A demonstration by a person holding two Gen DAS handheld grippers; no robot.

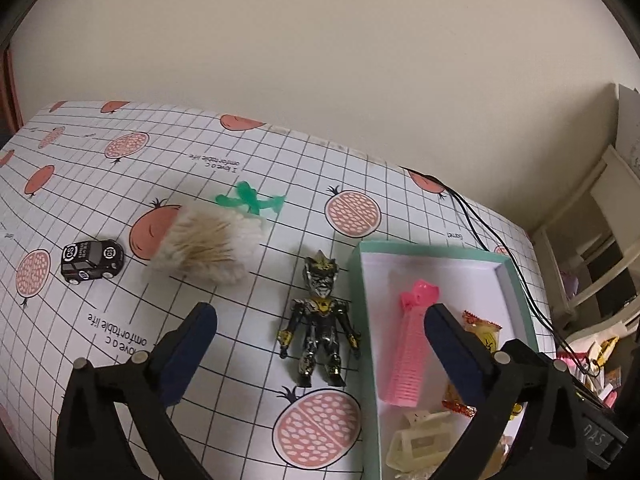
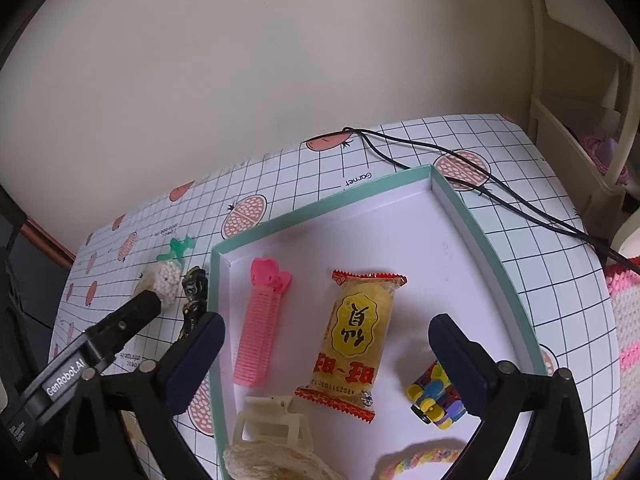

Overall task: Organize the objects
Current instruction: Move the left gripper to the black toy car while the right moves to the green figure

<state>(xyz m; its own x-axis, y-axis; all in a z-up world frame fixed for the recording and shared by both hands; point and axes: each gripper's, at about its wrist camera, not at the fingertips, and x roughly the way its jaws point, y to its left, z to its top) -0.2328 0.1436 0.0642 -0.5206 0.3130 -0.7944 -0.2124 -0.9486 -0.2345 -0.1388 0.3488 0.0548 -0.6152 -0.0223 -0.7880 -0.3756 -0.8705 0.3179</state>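
Pickup stage: left gripper [image 1: 320,344] spread empty over figurine [image 1: 320,320], right gripper [image 2: 326,354] likewise released above box [image 2: 472,216]; next, lower and clamp.

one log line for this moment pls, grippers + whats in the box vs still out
left gripper: open, over black-gold robot figure | right gripper: open, over mint-rimmed white box | boxed: pink hair roller, yellow snack packet | out: black toy car

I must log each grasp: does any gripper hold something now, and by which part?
Nothing is held. The left gripper and the right gripper both stand open, with no object between their fingers.
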